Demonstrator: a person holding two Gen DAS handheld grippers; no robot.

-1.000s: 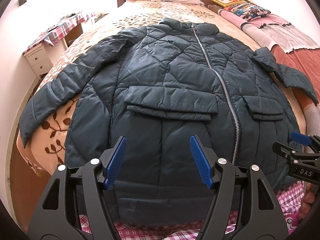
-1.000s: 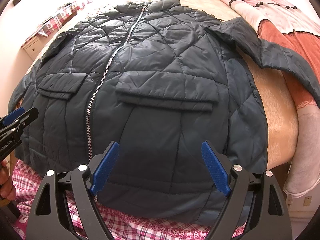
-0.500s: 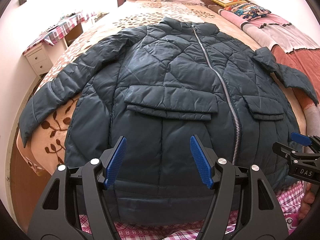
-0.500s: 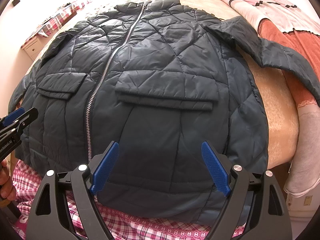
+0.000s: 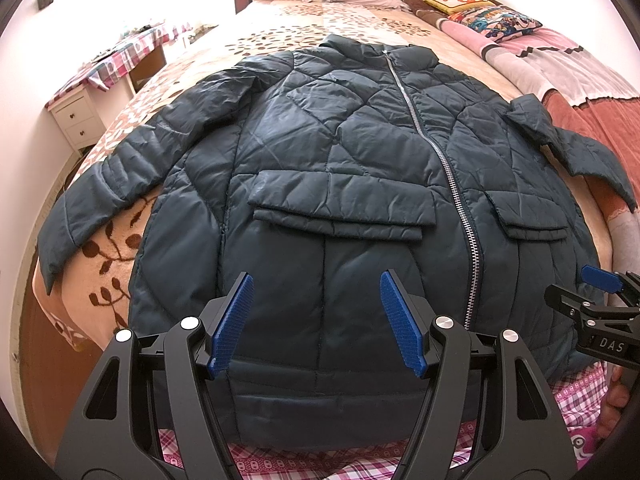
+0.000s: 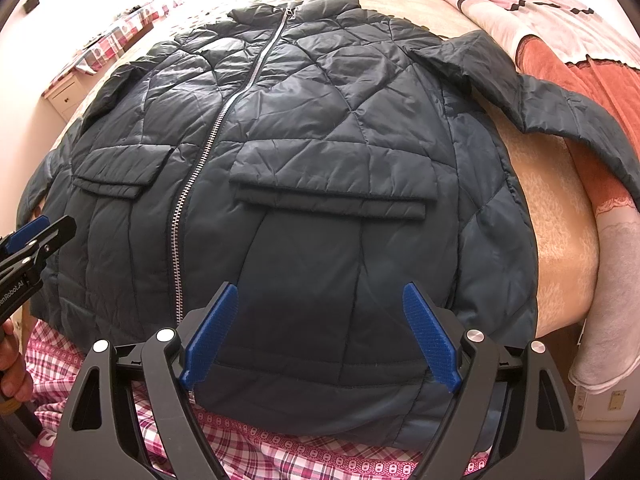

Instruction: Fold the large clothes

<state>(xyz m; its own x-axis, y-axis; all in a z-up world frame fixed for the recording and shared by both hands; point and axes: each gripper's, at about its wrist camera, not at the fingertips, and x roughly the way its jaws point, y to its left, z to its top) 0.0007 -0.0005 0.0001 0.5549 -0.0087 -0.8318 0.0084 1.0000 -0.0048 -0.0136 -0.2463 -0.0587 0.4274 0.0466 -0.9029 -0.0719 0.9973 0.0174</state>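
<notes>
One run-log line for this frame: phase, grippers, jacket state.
phase: pre-grasp | left gripper: open, empty, above hem | right gripper: open, empty, above hem | jacket: flat on bed, zipped, sleeves spread, unfolded

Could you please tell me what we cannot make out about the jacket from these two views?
- Jacket hem: left view, partly behind the left gripper.
- Hem: right view, partly behind the right gripper.
- Jacket back: both views, face down on the bed.
- Left cuff: right view, hidden behind the jacket.
</notes>
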